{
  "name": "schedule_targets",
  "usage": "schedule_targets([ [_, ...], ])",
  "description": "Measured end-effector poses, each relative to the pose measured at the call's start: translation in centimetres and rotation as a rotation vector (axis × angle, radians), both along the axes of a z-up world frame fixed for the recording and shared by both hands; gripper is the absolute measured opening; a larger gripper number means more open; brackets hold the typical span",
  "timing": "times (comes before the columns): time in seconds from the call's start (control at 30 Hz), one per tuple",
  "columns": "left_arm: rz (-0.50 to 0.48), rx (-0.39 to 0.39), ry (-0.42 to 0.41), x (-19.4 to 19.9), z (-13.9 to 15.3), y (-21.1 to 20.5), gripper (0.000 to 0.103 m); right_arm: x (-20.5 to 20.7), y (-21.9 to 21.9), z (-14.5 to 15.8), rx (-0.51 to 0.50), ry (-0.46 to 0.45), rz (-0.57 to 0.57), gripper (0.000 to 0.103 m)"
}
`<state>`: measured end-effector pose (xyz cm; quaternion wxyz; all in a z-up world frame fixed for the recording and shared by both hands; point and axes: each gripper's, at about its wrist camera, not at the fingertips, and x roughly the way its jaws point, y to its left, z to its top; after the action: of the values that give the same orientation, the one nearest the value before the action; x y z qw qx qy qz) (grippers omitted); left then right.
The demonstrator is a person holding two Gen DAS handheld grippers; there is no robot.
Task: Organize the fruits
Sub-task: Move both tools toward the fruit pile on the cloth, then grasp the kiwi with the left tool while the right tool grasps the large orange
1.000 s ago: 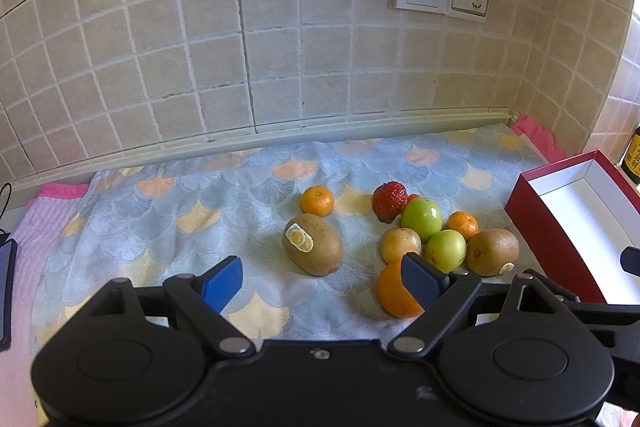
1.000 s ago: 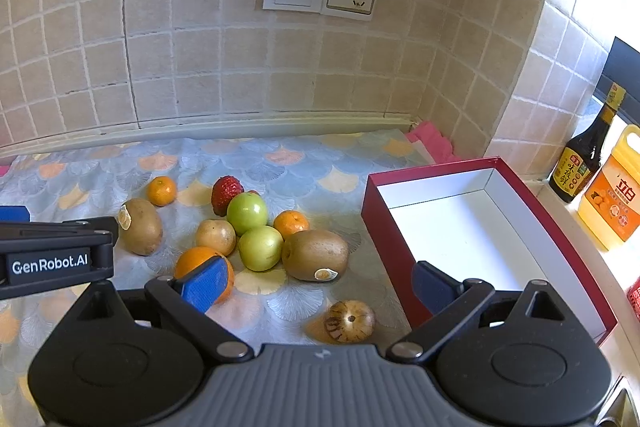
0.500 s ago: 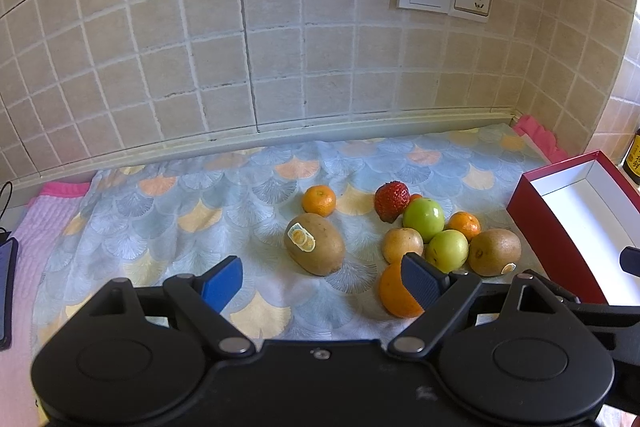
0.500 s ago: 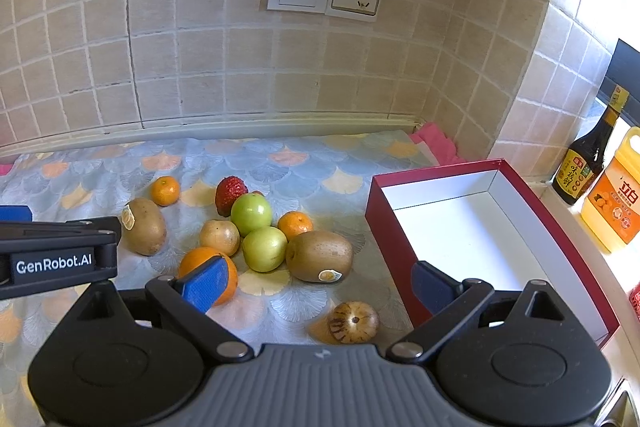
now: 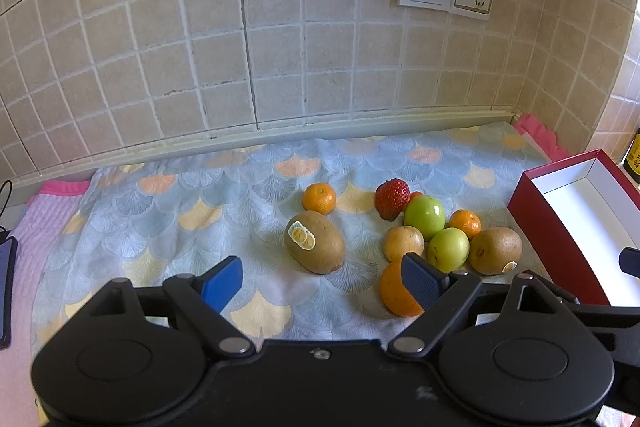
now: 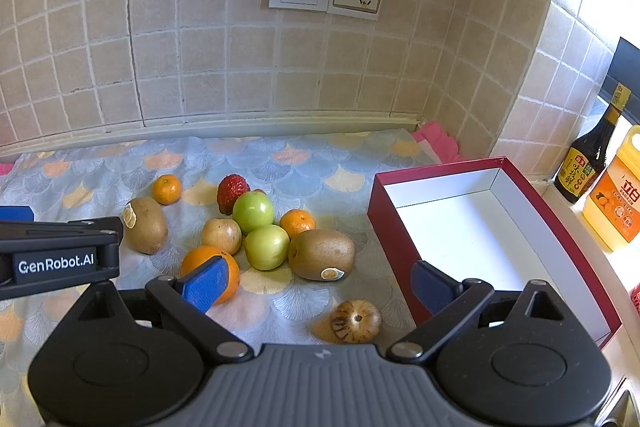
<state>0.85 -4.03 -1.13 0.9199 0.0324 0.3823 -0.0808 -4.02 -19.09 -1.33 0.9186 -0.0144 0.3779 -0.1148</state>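
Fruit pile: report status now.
Left gripper open, right gripper open, both empty. Fruits all on cloth; red box empty. Nothing blocking.

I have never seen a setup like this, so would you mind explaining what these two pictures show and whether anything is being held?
These come from cameras mounted on two handheld grippers that a person carries, each looking forward along its blue-padded fingers. The left gripper and the right gripper are both open and hold nothing. Ahead, on a patterned cloth, lies loose fruit: two kiwis, green apples, an orange, mandarins and a strawberry. To the right stands an empty red box, likely where the fruit goes.
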Motion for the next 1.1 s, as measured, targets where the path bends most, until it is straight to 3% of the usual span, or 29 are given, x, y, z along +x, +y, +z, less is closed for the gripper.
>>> schedule_targets([
  [0.23,0.011,0.015,-0.006,0.3,-0.7,0.7,0.102,0.2,0.1,-0.3,0.004,0.004,0.006,0.099],
  [0.43,-0.002,0.021,-0.023,2.3,-1.6,3.9,0.102,1.0,0.5,-0.9,0.054,0.001,0.042,0.099],
  [0.53,-0.043,-0.024,0.04,4.5,-3.7,5.9,0.102,2.2,1.5,-2.2,0.068,0.045,0.09,0.092],
  [0.7,-0.116,-0.124,0.109,7.5,-6.3,7.2,0.102,3.6,2.9,-4.7,0.152,0.056,0.166,0.092],
  [0.8,-0.145,-0.175,0.152,9.2,-7.2,6.9,0.102,4.4,3.6,-5.6,0.147,0.07,0.18,0.091],
  [1.1,-0.211,-0.185,0.228,12.7,-10.0,4.0,0.101,7.5,3.6,-8.2,0.143,0.12,0.191,0.089],
])
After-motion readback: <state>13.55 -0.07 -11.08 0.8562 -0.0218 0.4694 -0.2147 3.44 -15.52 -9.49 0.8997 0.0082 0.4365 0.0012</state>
